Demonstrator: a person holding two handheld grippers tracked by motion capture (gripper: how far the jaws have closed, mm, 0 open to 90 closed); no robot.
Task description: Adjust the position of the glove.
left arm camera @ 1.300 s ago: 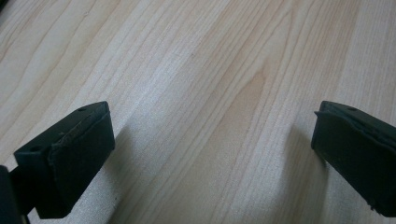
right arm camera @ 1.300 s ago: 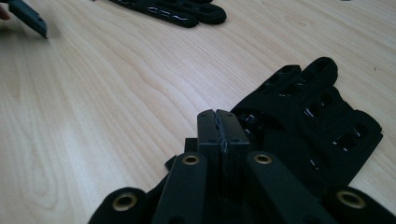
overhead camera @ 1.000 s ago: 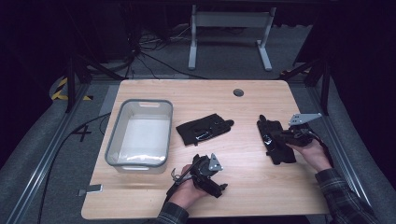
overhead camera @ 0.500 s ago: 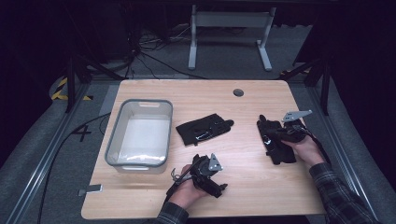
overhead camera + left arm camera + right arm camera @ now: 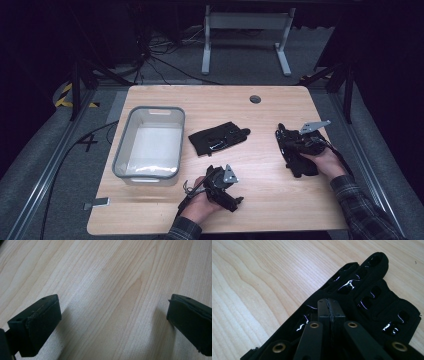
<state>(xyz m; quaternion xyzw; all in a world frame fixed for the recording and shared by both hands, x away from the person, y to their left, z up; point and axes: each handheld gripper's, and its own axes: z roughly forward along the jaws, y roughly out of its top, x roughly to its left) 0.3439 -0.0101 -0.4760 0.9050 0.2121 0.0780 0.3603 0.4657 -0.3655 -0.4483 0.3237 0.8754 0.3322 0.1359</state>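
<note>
Two black gloves lie on the wooden table. One glove (image 5: 219,138) is spread near the middle. The other glove (image 5: 296,159) (image 5: 372,290) lies at the right, its fingers with glossy slits pointing away in the right gripper view. My right gripper (image 5: 289,145) (image 5: 329,306) is shut, pad against pad, its tip resting on this glove; I see no fabric pinched between the pads. My left gripper (image 5: 234,201) (image 5: 112,325) is held low at the front of the table, open, with bare wood between its jaws.
A grey plastic bin (image 5: 155,110) with a white inside stands at the left of the table (image 5: 280,210). A round cable hole (image 5: 255,99) sits near the far edge. A small grey tab (image 5: 97,204) lies at the front left corner.
My right hand and gripper have edged slightly to the left over the right glove. The left hand has stayed still.
</note>
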